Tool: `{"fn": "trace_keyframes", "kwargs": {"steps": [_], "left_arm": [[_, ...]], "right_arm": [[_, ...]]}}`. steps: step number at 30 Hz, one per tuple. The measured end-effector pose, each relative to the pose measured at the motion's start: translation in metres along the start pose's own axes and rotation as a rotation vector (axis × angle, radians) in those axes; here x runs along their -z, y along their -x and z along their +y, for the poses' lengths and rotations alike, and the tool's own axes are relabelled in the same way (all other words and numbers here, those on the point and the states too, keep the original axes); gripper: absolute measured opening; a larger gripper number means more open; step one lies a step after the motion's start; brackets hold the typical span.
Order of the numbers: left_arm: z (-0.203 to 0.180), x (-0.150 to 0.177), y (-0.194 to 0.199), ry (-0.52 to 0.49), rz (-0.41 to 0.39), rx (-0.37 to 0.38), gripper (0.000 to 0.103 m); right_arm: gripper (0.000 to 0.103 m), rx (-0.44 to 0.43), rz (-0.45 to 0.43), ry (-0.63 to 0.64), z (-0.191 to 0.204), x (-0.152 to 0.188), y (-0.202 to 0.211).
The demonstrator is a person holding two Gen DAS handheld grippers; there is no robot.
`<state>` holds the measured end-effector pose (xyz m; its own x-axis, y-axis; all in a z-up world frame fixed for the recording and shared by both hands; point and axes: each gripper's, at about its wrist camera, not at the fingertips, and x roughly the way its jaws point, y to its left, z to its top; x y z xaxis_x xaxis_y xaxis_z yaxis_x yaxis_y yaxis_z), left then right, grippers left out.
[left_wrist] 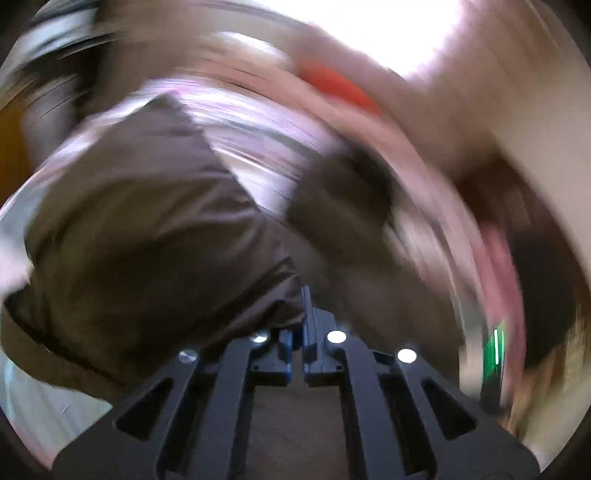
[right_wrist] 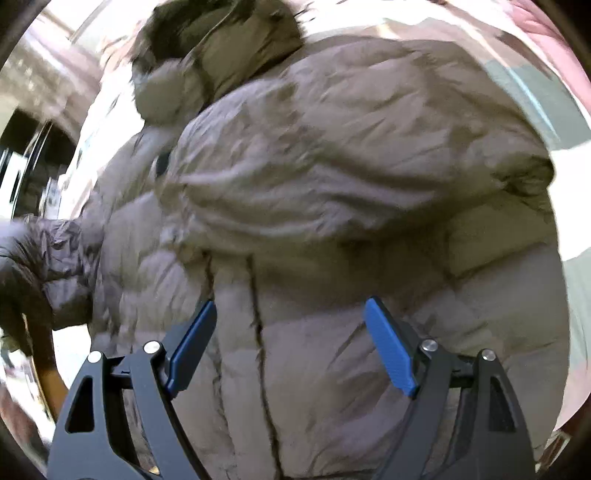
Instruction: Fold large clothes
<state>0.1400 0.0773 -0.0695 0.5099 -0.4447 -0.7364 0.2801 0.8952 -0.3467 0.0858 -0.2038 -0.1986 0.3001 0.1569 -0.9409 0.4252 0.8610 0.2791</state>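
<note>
A large puffy grey-brown jacket (right_wrist: 332, 177) fills the right wrist view, lying on a pale surface with its fur-trimmed hood (right_wrist: 221, 40) at the top. One sleeve (right_wrist: 59, 258) is lifted off to the left. My right gripper (right_wrist: 291, 306) hovers just above the jacket's quilted lower body, open, its blue pads (right_wrist: 388, 343) wide apart with nothing pinched. The left wrist view is smeared by motion. There my left gripper (left_wrist: 303, 295) is shut, blue pads together, with a fold of the dark brown jacket fabric (left_wrist: 147, 240) reaching into the tips and hanging to the left.
The pale bedding (right_wrist: 569, 170) shows around the jacket at the right. A pink fabric (right_wrist: 554, 29) lies at the upper right. In the left wrist view a red blur (left_wrist: 340, 88) and a green-lit object (left_wrist: 495, 350) streak past. Dark furniture (right_wrist: 26, 166) stands at the left.
</note>
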Motion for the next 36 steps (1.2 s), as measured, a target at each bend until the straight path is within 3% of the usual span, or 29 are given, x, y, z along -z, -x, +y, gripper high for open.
{"fn": "trace_keyframes", "kwargs": {"steps": [2,4,6,9,11,13,16,19,21,23,28,30,31,32,34,36], "left_arm": [[-0.057,0.020,-0.037,-0.194,0.168,0.018,0.018],[-0.105,0.052,-0.066,-0.380,0.263,-0.028,0.062],[-0.135,0.071,-0.068,-0.555,0.210,-0.142,0.087],[-0.147,0.074,-0.050,-0.668,0.109,-0.175,0.094],[-0.135,0.063,-0.041,-0.622,0.074,-0.173,0.096],[-0.105,0.041,-0.035,-0.502,0.055,-0.238,0.097],[-0.020,0.001,-0.050,-0.162,0.119,-0.381,0.097],[0.057,-0.005,-0.064,0.119,0.198,-0.392,0.097],[0.087,0.005,-0.074,0.193,0.252,-0.432,0.096],[0.103,0.014,-0.085,0.223,0.292,-0.449,0.096],[0.116,0.020,-0.105,0.246,0.332,-0.448,0.096],[0.114,0.020,-0.108,0.240,0.336,-0.462,0.097],[0.112,0.020,-0.109,0.232,0.337,-0.472,0.097],[0.111,0.019,-0.110,0.227,0.338,-0.478,0.097],[0.103,0.020,-0.109,0.212,0.336,-0.492,0.097],[0.101,0.016,-0.110,0.216,0.334,-0.502,0.097]], "right_arm": [[0.082,0.055,-0.043,-0.041,-0.015,-0.007,0.008],[0.082,0.105,-0.091,-0.063,-0.027,-0.013,0.017],[0.082,0.115,-0.119,-0.080,-0.036,-0.018,0.024],[0.083,0.077,-0.151,-0.121,-0.050,-0.024,0.036],[0.083,-0.003,-0.156,-0.151,-0.054,-0.024,0.039],[0.083,-0.063,-0.146,-0.170,-0.053,-0.023,0.039],[0.083,-0.113,-0.144,-0.147,-0.041,-0.021,0.038],[0.083,-0.048,-0.201,-0.155,-0.037,-0.017,0.044],[0.083,-0.040,-0.308,-0.259,-0.052,-0.011,0.060],[0.089,-0.117,-0.372,-0.358,-0.067,-0.007,0.072],[0.093,-0.041,-0.097,-0.135,-0.032,-0.012,0.016],[0.091,-0.110,0.001,-0.142,-0.024,-0.007,-0.011],[0.067,-0.186,0.043,-0.152,-0.019,-0.006,-0.022],[0.032,-0.204,0.059,-0.142,-0.015,-0.007,-0.025],[0.015,-0.167,0.000,-0.055,0.006,-0.017,-0.013],[0.013,-0.175,-0.102,0.011,0.026,-0.029,0.008]]}}
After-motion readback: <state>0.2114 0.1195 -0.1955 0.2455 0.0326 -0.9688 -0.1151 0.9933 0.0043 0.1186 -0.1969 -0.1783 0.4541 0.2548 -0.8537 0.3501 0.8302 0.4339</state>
